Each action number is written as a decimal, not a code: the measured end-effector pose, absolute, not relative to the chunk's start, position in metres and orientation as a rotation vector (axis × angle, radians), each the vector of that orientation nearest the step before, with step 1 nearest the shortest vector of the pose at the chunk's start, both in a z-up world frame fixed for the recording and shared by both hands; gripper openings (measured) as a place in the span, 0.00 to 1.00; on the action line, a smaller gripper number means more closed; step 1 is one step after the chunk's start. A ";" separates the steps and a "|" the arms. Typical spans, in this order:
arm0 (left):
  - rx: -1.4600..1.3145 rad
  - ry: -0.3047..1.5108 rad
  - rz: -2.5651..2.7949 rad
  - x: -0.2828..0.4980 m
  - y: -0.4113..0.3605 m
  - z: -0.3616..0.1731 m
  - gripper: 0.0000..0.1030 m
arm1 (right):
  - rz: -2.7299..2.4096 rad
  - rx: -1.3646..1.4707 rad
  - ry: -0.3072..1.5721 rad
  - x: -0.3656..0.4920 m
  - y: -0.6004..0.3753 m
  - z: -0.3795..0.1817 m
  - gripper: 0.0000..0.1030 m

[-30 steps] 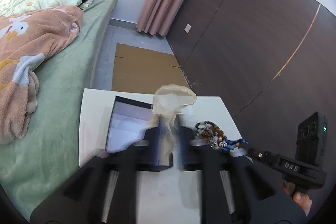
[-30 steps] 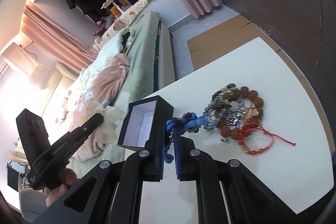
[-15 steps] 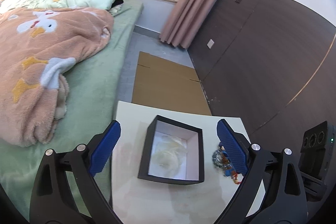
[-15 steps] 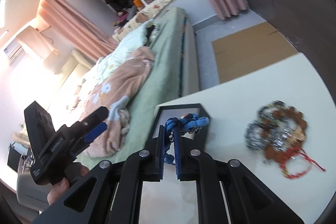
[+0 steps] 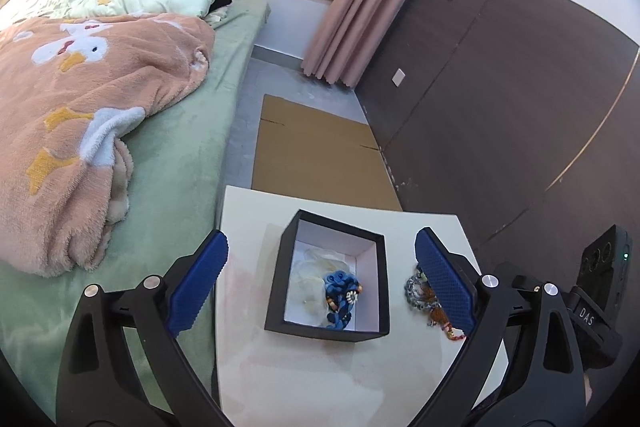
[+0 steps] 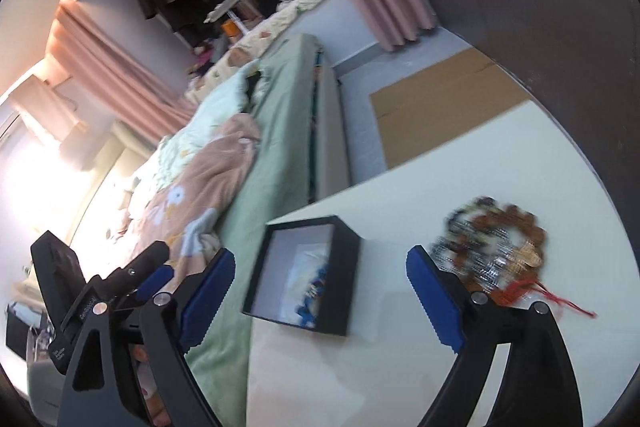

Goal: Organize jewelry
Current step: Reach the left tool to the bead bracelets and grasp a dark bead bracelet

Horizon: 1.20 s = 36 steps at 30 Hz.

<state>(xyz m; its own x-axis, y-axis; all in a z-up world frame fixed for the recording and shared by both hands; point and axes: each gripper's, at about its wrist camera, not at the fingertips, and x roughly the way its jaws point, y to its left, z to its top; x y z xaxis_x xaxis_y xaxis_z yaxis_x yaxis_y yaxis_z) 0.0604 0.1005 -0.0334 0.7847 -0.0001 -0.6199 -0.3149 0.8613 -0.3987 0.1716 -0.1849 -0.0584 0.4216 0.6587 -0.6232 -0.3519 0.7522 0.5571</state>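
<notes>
A black box [image 5: 280, 275] with a white inside stands on the white table [image 5: 300, 379]. In it lie a translucent pouch [image 5: 310, 273] and a blue beaded piece [image 5: 340, 291]. My left gripper [image 5: 320, 239] hangs open above the box, nothing between its fingers. My right gripper [image 6: 320, 255] is opening, its jaws wide apart and empty, with the box [image 6: 344, 279] and the blue piece [image 6: 316, 287] beyond them. A pile of bead bracelets [image 6: 492, 251] with a red cord bracelet [image 6: 560, 301] lies right of the box. In the left wrist view the bracelet pile [image 5: 414, 289] is half hidden by a finger.
A bed with a green sheet [image 5: 180, 167] and a pink blanket [image 5: 80, 99] borders the table's left edge. Flat cardboard [image 5: 316, 155] lies on the floor beyond the table. A dark wall panel [image 5: 500, 107] runs along the right.
The left gripper let the pouch drop into the box and opened wide. The right gripper carried the blue piece to the box and opened; the piece now lies inside.
</notes>
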 end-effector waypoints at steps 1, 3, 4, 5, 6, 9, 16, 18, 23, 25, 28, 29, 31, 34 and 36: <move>-0.506 0.656 0.173 0.061 0.097 -0.033 0.91 | 0.628 0.356 0.949 0.170 -0.192 -0.059 0.83; -0.482 0.666 0.159 0.063 0.086 -0.034 0.91 | 0.584 0.335 0.952 0.168 -0.209 -0.058 0.87; -0.472 0.669 0.154 0.065 0.082 -0.034 0.91 | 0.561 0.330 0.949 0.166 -0.219 -0.058 0.88; -0.455 0.676 0.146 0.066 0.075 -0.034 0.91 | 0.548 0.331 0.948 0.166 -0.225 -0.058 0.89; -0.437 0.684 0.139 0.068 0.068 -0.034 0.91 | 0.533 0.343 0.952 0.166 -0.236 -0.058 0.89; -0.395 0.702 0.121 0.073 0.049 -0.036 0.91 | 0.489 0.362 0.965 0.170 -0.257 -0.062 0.89; -0.335 0.729 0.055 0.080 0.005 -0.043 0.91 | 0.436 0.349 0.996 0.171 -0.281 -0.071 0.81; -0.315 0.743 0.045 0.083 -0.006 -0.047 0.91 | 0.417 0.339 1.016 0.172 -0.289 -0.077 0.76; -0.287 0.768 0.006 0.090 -0.030 -0.055 0.82 | 0.381 0.349 1.059 0.175 -0.309 -0.091 0.68; -0.276 0.781 -0.005 0.093 -0.038 -0.060 0.76 | 0.367 0.359 1.062 0.176 -0.316 -0.092 0.68; -0.258 0.802 -0.022 0.099 -0.049 -0.067 0.66 | 0.352 0.372 1.061 0.176 -0.327 -0.092 0.68; -0.248 0.808 -0.031 0.102 -0.054 -0.070 0.64 | 0.348 0.378 1.062 0.177 -0.330 -0.093 0.68; -0.223 0.818 -0.049 0.107 -0.064 -0.075 0.61 | 0.339 0.378 1.065 0.179 -0.334 -0.094 0.67; -0.178 0.842 -0.072 0.118 -0.078 -0.086 0.55 | 0.326 0.379 1.068 0.182 -0.342 -0.095 0.66; -0.173 0.857 -0.084 0.126 -0.082 -0.092 0.51 | 0.321 0.393 1.069 0.184 -0.348 -0.096 0.66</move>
<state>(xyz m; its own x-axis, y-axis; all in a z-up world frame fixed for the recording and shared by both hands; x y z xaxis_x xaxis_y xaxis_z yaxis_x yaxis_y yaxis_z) 0.1258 -0.0825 -0.0923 0.6523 -0.1432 -0.7444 0.0039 0.9826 -0.1856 0.1845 -0.3481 -0.0956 0.4466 0.4374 -0.7805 -0.0644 0.8858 0.4595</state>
